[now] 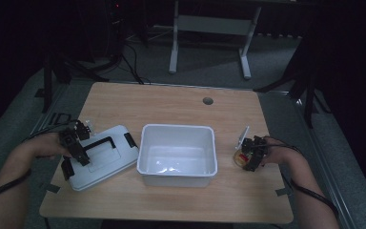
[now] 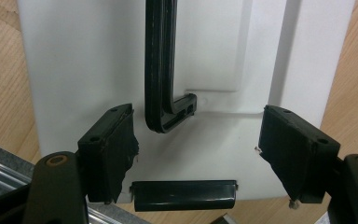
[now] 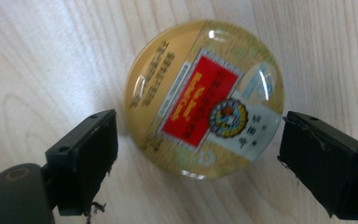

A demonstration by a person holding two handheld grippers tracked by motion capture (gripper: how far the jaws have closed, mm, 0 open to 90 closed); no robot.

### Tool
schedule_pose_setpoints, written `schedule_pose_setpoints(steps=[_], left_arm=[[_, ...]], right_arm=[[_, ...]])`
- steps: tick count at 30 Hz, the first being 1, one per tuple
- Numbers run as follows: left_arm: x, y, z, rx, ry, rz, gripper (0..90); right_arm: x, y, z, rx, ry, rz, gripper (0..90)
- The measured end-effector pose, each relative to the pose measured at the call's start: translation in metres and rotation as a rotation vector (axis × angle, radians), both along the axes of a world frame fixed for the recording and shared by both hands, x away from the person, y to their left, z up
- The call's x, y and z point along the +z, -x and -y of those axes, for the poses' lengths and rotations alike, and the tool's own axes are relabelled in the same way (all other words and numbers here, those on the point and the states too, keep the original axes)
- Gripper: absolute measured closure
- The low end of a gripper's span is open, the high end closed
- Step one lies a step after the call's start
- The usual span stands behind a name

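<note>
Lid, tub and tin in a row on the table

The tub [image 1: 178,155] sits mid-table [image 1: 171,102]; the lid [image 1: 102,157] lies just left of it, the tin [image 1: 240,159] to its right, a hole [image 1: 208,100] behind.

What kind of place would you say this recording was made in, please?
Probably a lab or recording room set up for handling trials, not a home. A plain wooden table stands on grey carpet among dark stands and trailing cables, with a second desk's white legs behind. A person's hand-held grippers work there.

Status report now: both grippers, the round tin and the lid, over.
Left gripper open over white lid. Right gripper open astride round tin, not gripping. White bin between, nothing blocking.
</note>
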State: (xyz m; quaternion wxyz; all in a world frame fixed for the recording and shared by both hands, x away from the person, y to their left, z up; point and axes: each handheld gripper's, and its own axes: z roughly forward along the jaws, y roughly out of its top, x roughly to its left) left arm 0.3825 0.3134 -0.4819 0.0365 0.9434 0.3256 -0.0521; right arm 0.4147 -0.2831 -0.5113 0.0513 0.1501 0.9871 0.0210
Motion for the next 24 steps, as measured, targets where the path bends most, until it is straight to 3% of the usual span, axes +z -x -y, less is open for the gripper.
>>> schedule_pose_setpoints(steps=[9, 14, 17, 24], left_arm=[[-0.003, 0.0, 0.001, -0.001, -0.005, -0.012, 26.7], [-0.002, 0.0, 0.0, -0.004, -0.011, -0.015, 26.7], [-0.001, 0.0, -0.001, -0.004, -0.012, -0.014, 26.7], [0.0, 0.0, 0.0, 0.001, -0.012, -0.024, 26.7]], right_arm=[[-0.007, -0.008, -0.011, 0.03, 0.026, -0.02, 15.1], [-0.007, -0.008, -0.016, 0.081, 0.052, -0.019, 20.0], [-0.005, -0.005, -0.018, 0.108, 0.073, -0.005, 20.1], [0.007, 0.007, -0.023, 0.174, 0.06, 0.001, 20.2]])
